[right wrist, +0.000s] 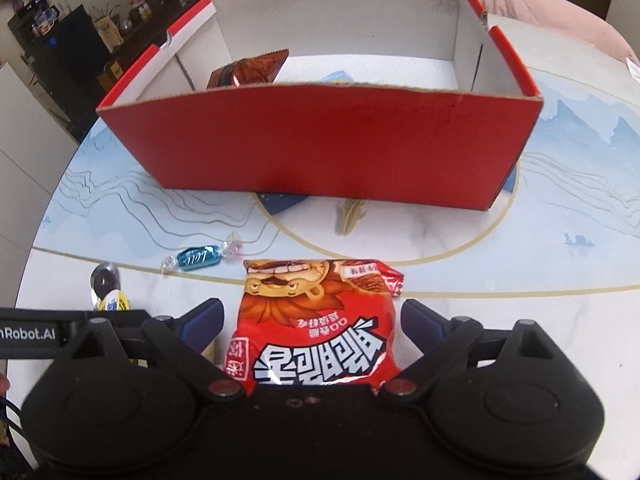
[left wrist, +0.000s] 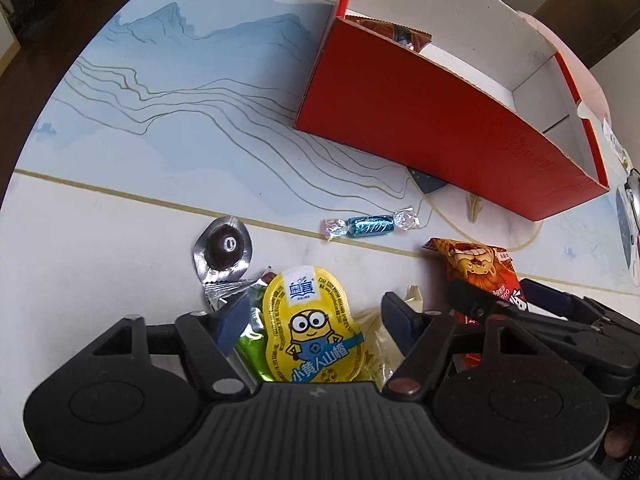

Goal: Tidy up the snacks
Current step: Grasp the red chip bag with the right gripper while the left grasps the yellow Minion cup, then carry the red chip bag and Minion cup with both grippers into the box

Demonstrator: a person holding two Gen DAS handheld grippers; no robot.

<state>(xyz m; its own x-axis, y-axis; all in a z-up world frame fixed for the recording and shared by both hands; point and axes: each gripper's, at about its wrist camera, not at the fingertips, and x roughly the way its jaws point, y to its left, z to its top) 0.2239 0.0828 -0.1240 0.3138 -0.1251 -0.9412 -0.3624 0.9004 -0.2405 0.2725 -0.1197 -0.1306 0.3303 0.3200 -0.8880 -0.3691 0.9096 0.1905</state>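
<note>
My left gripper [left wrist: 312,316] points down over a yellow cartoon jelly cup [left wrist: 312,332]. The cup lies between its open fingers on a green packet [left wrist: 248,356] and a pale wrapper [left wrist: 380,344], and neither pad touches it. My right gripper [right wrist: 316,314] stands open around a red lion snack bag [right wrist: 320,320], with a gap at the left pad. A foil-wrapped dark candy [left wrist: 224,248] and a blue twist candy [left wrist: 370,224] lie farther out. Behind them stands the open red box [right wrist: 320,144], holding a brown packet [right wrist: 248,72].
The round table [left wrist: 160,100] carries a blue mountain print, and its edge curves away at the left. In the right wrist view the left gripper's body [right wrist: 100,322] is close beside my left finger. A pink cushion [right wrist: 560,12] and a dark cabinet [right wrist: 72,40] lie beyond the table.
</note>
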